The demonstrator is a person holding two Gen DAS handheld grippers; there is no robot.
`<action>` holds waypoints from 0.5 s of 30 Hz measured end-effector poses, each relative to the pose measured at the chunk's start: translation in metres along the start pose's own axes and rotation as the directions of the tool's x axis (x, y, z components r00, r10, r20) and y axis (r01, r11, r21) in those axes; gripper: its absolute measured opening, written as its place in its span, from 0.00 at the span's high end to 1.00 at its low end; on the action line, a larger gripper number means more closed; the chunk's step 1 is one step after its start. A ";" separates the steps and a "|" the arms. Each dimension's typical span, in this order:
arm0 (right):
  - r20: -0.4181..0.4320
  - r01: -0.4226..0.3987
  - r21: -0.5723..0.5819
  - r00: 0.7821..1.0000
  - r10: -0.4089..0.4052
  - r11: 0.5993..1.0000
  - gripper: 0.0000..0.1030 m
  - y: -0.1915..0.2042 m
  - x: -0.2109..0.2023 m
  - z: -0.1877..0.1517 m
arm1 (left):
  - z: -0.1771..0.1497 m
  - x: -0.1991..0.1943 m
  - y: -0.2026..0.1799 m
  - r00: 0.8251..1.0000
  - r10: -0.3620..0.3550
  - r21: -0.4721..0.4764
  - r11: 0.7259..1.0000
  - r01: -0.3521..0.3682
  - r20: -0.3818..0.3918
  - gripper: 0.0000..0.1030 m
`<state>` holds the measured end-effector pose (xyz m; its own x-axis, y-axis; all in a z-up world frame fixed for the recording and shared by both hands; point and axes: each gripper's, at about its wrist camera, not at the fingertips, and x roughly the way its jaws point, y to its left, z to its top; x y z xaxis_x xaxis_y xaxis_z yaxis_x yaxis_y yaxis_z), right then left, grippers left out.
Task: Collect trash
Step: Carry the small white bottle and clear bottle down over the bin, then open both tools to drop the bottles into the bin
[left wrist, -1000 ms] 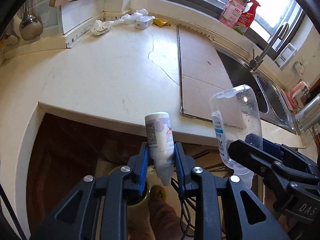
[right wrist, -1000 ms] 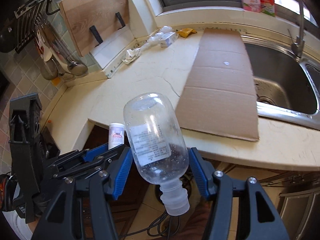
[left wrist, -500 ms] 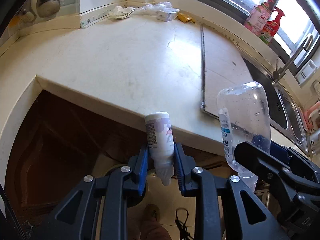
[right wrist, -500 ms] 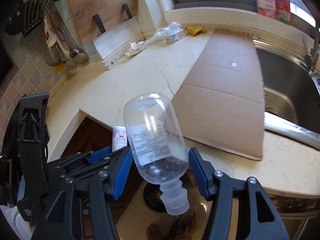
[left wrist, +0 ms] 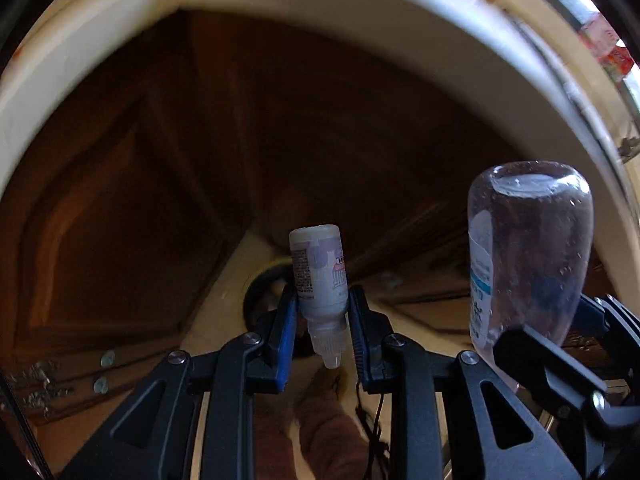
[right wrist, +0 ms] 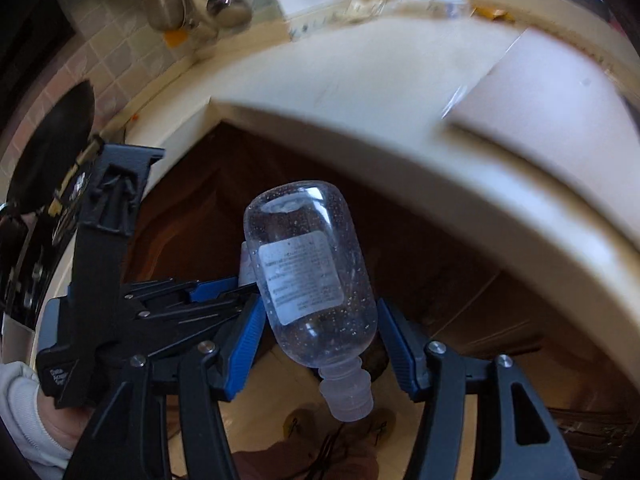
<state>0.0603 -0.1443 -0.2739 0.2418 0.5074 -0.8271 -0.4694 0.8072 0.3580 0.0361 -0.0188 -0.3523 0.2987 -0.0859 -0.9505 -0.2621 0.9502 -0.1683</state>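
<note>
Left gripper (left wrist: 322,330): clamped on small opaque white dropper bottle (left wrist: 319,276), nozzle down. Right gripper (right wrist: 320,338): clamped on clear rounded plastic bottle (right wrist: 310,280), inverted, below cream countertop edge (right wrist: 460,184).

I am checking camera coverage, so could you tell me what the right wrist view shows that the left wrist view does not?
Only the right wrist view shows the cardboard sheet on the countertop, the hanging ladles and the tiled wall. Only the left wrist view shows the small white dropper bottle's printed label and nozzle, clamped in the left gripper. Both show the clear plastic bottle, held neck down in the right gripper, and the brown cabinet doors.
</note>
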 end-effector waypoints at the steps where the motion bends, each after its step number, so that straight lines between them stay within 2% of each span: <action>1: -0.038 -0.006 0.011 0.999 0.006 1.000 0.43 0.001 0.016 -0.005 | -0.005 0.014 0.009 0.999 0.004 -0.013 1.000 -0.004 -0.035 0.77; 5: -0.173 0.009 0.100 0.985 0.009 0.995 0.43 -0.013 0.088 -0.029 | -0.023 0.077 0.035 0.991 0.012 -0.014 1.000 -0.014 -0.131 0.77; 8: -0.273 0.020 0.206 0.961 0.038 0.978 0.43 -0.034 0.148 -0.048 | -0.031 0.127 0.047 0.982 0.011 0.005 1.000 -0.010 -0.191 0.77; 11: -0.325 0.036 0.290 0.944 0.063 0.956 0.43 -0.054 0.196 -0.062 | -0.035 0.176 0.054 0.969 -0.024 0.051 0.998 0.037 -0.247 0.77; 13: -0.341 0.053 0.302 0.938 0.056 0.952 0.43 -0.064 0.221 -0.068 | -0.034 0.205 0.054 0.963 -0.026 0.095 0.994 0.053 -0.268 0.76; 14: -0.355 0.063 0.303 0.933 0.052 0.951 0.42 -0.068 0.234 -0.070 | -0.035 0.214 0.057 0.961 -0.025 0.108 0.993 0.056 -0.274 0.74; 15: -0.367 0.072 0.308 0.929 0.048 0.948 0.42 -0.070 0.242 -0.076 | -0.034 0.225 0.060 0.959 -0.019 0.125 0.991 0.056 -0.283 0.68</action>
<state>0.0870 -0.1011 -0.5324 -0.1094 0.3999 -0.9100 -0.1658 0.8953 0.4134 0.0563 0.0089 -0.5856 0.0315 -0.1850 -0.9822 -0.1285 0.9738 -0.1875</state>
